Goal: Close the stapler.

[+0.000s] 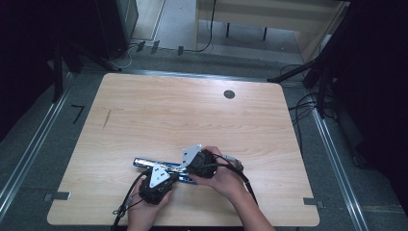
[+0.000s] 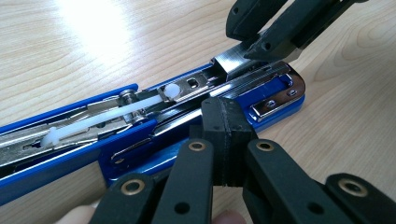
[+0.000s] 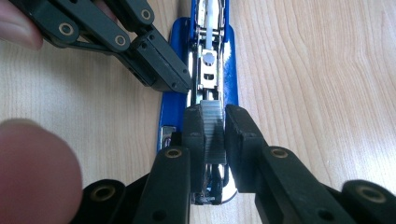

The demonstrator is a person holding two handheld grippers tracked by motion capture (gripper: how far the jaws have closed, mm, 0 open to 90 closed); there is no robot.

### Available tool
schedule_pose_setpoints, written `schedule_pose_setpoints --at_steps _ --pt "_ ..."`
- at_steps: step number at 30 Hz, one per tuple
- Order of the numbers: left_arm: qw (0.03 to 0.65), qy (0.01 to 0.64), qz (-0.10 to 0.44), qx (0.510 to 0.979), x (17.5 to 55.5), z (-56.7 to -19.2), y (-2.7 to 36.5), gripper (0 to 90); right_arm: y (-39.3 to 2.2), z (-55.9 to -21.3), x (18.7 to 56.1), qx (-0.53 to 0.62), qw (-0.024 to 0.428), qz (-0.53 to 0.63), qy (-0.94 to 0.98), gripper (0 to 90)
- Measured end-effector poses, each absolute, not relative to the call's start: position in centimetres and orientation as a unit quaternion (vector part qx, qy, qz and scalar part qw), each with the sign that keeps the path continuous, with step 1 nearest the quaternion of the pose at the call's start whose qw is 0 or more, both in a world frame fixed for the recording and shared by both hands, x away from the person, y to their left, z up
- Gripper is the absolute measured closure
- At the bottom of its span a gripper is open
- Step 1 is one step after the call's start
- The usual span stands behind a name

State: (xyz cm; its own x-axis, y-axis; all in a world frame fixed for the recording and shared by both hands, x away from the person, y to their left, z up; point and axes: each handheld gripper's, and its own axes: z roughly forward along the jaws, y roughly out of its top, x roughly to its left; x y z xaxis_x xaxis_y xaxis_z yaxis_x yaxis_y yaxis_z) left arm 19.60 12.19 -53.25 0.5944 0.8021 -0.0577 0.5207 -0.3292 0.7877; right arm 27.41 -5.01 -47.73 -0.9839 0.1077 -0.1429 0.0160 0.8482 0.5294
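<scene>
A blue stapler point(image 1: 144, 162) lies swung open flat on the wooden table point(image 1: 192, 110), its metal magazine point(image 2: 196, 86) and white pusher rod point(image 2: 107, 115) facing up. My left gripper point(image 2: 226, 119) is shut with nothing between its pads, its tip resting against the stapler's blue side point(image 3: 169, 100). In the right gripper view that same left gripper point(image 3: 159, 65) comes in from the upper left. My right gripper point(image 3: 214, 128) is shut on a strip of staples point(image 3: 214, 135), held just over the front end of the magazine. From the left gripper view, the right gripper point(image 2: 261, 42) and its staple strip point(image 2: 233, 58) are at the upper right.
Both hands work near the table's front edge point(image 1: 192, 224). A round cable hole point(image 1: 229, 94) sits at the far right of the tabletop. Metal floor rails point(image 1: 332, 154) and cables point(image 1: 303, 106) run beside the table.
</scene>
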Motion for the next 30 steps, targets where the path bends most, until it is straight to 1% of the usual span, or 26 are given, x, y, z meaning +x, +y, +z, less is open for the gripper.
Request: schedule_pose_setpoints --at_steps 19,30 --pt "0.403 0.414 0.175 0.797 19.61 -53.25 12.2 90.0 -5.1 -47.91 27.75 0.039 0.069 0.274 0.958 79.6" --pt "0.403 0.414 0.175 0.797 19.61 -53.25 12.2 90.0 -5.2 -47.88 27.89 0.034 0.069 0.281 0.957 79.5"
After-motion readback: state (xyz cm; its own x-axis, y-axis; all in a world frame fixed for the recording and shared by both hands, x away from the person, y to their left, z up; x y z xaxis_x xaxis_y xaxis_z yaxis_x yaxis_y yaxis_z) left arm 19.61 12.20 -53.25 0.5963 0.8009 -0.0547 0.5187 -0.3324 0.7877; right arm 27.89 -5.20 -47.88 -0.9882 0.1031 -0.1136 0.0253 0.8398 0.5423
